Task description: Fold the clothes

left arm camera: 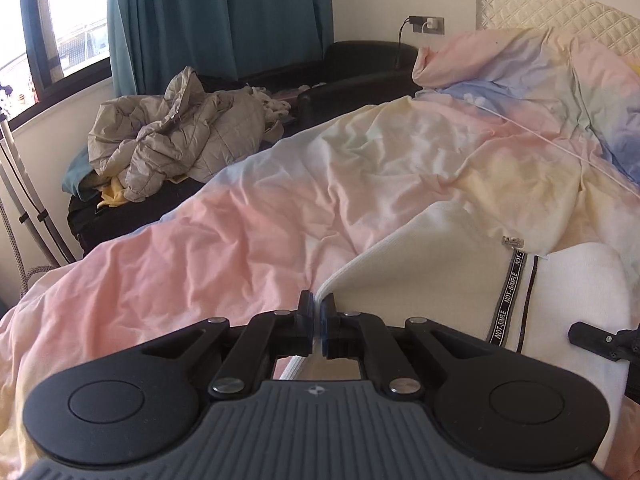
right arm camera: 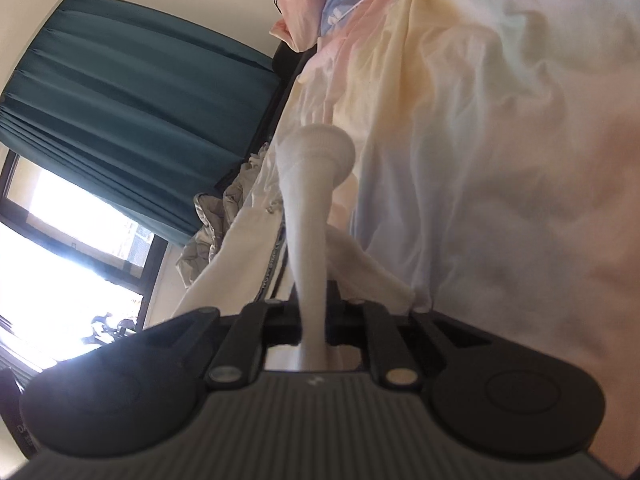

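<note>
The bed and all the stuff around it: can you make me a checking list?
Surface: pastel duvet, wrinkled.
Job's things: white zip-up garment on the duvet.
Clutter: beige puffer jacket heaped on the black sofa.
Grippers: left gripper shut on the garment's hem; right gripper shut on a bunched white part.
Cables: charger lead at the wall socket; thin white cord across the duvet.
Surroundings: teal curtain, window.

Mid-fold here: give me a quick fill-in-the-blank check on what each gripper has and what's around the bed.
1. The left gripper is shut on the ribbed ____ of the cream zip-up garment.
2. The right gripper is shut on a bunched part of the ____ garment.
3. The garment lies on a pastel ____.
4. The curtain by the window is ____.

Missing words: edge; cream; duvet; teal
</note>
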Tool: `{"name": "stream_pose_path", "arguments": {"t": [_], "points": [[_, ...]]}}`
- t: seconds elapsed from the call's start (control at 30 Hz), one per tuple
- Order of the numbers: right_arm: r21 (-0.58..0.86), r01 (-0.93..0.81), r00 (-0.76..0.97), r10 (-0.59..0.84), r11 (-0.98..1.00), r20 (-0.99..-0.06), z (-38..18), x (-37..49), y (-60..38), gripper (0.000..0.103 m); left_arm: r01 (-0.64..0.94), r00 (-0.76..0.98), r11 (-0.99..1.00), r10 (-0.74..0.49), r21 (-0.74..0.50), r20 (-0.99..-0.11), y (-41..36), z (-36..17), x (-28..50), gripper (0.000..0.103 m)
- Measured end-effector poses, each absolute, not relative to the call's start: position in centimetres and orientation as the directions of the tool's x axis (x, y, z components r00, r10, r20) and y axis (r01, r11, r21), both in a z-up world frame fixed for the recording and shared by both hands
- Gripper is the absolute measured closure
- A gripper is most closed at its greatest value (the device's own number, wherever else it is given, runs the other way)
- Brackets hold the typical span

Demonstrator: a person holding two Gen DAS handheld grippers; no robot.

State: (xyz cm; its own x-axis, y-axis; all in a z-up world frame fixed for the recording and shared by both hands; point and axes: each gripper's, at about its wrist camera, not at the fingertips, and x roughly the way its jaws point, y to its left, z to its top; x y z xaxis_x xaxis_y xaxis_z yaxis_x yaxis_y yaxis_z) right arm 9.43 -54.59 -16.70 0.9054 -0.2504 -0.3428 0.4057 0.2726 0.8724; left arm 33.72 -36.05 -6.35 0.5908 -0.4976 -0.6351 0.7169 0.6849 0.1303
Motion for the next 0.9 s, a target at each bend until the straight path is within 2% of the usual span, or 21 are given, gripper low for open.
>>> {"name": "stream_pose_path", "arguments": {"t": [0.13,0.23,0.3,0.37,0.4,0.47,0.57,0.63,0.67,0.73,0.9], "points": [[0.848,0.425,0.901,-0.243,0.318,-0.360,-18.0,10.6,-54.8,0.088,0.689,0.579,0.716,-0.450,0.113,-0.680,-36.1,-10.0,35.6,0.095],[0.821,0.439,0.895,-0.257,0.364,-0.364,-17.8,11.0,-54.3,0.084,0.672,0.575,0.737,-0.455,0.076,-0.680,-34.8,-10.9,35.6,0.091],[0.813,0.444,0.893,-0.262,0.376,-0.367,-17.6,10.8,-53.9,0.076,0.654,0.599,0.752,-0.442,0.088,-0.668,-33.3,-10.5,34.9,0.075],[0.819,0.436,0.897,-0.256,0.372,-0.361,-17.5,10.5,-53.5,0.063,0.613,0.634,0.784,-0.417,0.095,-0.651,-31.0,-9.9,34.0,0.034],[0.824,0.431,0.899,-0.253,0.368,-0.357,-17.4,10.3,-53.3,0.060,0.595,0.650,0.800,-0.418,0.083,-0.635,-29.2,-9.4,33.2,0.029],[0.824,0.438,0.896,-0.254,0.359,-0.365,-17.0,9.9,-52.8,0.052,0.566,0.666,0.824,-0.429,0.039,-0.610,-24.6,-8.1,31.0,0.026],[0.797,0.493,0.868,-0.265,0.349,-0.421,-16.0,9.4,-52.0,0.046,0.486,0.689,0.874,-0.401,-0.026,-0.603,-17.2,-6.2,27.6,0.026],[0.812,0.482,0.874,-0.252,0.328,-0.416,-15.6,8.7,-51.7,0.043,0.427,0.721,0.903,-0.371,-0.048,-0.585,-12.8,-5.0,25.0,0.026],[0.823,0.477,0.876,-0.235,0.307,-0.420,-15.6,8.4,-51.6,0.039,0.384,0.738,0.921,-0.348,-0.064,-0.578,-10.4,-4.5,23.5,0.026],[0.848,0.467,0.882,-0.196,0.251,-0.428,-15.8,7.8,-51.4,0.038,0.295,0.756,0.949,-0.303,-0.111,-0.580,-5.5,-3.6,20.4,0.025],[0.904,0.424,0.899,-0.148,0.063,-0.411,-17.0,6.7,-51.4,0.029,-0.002,0.755,0.951,-0.202,-0.310,-0.624,7.0,-3.8,13.5,0.024]]}}
